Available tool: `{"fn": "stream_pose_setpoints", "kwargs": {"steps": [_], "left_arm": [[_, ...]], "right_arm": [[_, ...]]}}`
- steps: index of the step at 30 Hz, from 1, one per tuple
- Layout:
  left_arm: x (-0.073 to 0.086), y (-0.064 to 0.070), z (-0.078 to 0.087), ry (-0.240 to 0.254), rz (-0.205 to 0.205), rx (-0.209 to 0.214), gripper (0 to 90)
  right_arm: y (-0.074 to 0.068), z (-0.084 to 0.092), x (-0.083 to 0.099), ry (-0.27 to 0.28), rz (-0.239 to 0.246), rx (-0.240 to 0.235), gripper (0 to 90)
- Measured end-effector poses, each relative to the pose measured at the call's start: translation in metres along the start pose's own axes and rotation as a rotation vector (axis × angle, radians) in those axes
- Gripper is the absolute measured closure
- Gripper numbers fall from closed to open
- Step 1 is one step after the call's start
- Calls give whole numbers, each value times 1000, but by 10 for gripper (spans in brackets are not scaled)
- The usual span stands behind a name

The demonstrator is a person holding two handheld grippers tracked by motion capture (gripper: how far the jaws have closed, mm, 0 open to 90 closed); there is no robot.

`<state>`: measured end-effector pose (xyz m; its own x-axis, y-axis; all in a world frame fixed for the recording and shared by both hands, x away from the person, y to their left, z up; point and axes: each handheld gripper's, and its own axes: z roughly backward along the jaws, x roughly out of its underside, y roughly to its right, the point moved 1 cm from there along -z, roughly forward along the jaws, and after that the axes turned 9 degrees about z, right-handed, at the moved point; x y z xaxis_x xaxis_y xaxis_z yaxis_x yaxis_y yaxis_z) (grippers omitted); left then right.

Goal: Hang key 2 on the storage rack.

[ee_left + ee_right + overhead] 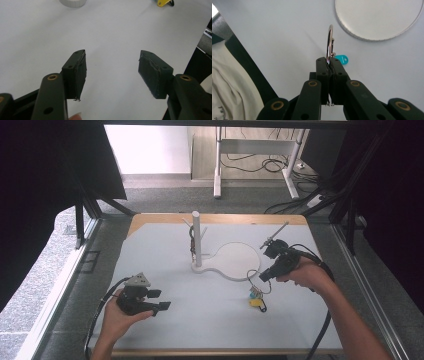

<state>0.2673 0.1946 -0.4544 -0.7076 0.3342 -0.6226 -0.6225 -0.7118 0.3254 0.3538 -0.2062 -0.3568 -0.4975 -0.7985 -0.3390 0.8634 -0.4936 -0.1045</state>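
My right gripper is shut on a metal key ring, pinched on edge between the pads. A teal tag hangs from the ring. In the high view the teal tag and a yellow tag dangle below the gripper, low over the white mat. A white stand with a post, side pegs and a round base disc rises at the mat's middle. My left gripper rests at the front left, jaws wide open with nothing between them.
Something dark hangs from a peg on the stand's left side. The white mat covers a wooden table with a black frame around it. A table leg and cables lie on the floor beyond. The yellow tag shows far off ahead of the left jaws.
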Motion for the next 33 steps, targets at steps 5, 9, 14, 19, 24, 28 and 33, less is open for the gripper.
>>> {"fn": "stream_pose_setpoints", "kwargs": {"steps": [5, 9, 14, 19, 24, 28, 33], "left_arm": [[0, 0, 0, 1, 0, 0, 400], [0, 1, 0, -2, 2, 3, 400], [0, 2, 1, -8, -7, 5, 401], [0, 2, 1, -16, -9, 3, 401], [0, 3, 1, -14, -5, 5, 399], [0, 2, 0, -16, -8, 2, 399], [0, 2, -1, -25, -10, 5, 399]], "right_arm": [[3, 4, -11, 5, 0, 0, 871], [4, 9, -19, 12, 2, 2, 871], [6, 12, -28, 20, 3, 3, 871], [9, 16, -34, 29, -6, 3, 871], [10, 18, -39, 41, -15, 8, 871], [12, 19, -43, 48, -23, 10, 871], [12, 22, -51, 66, -23, 10, 871]]}}
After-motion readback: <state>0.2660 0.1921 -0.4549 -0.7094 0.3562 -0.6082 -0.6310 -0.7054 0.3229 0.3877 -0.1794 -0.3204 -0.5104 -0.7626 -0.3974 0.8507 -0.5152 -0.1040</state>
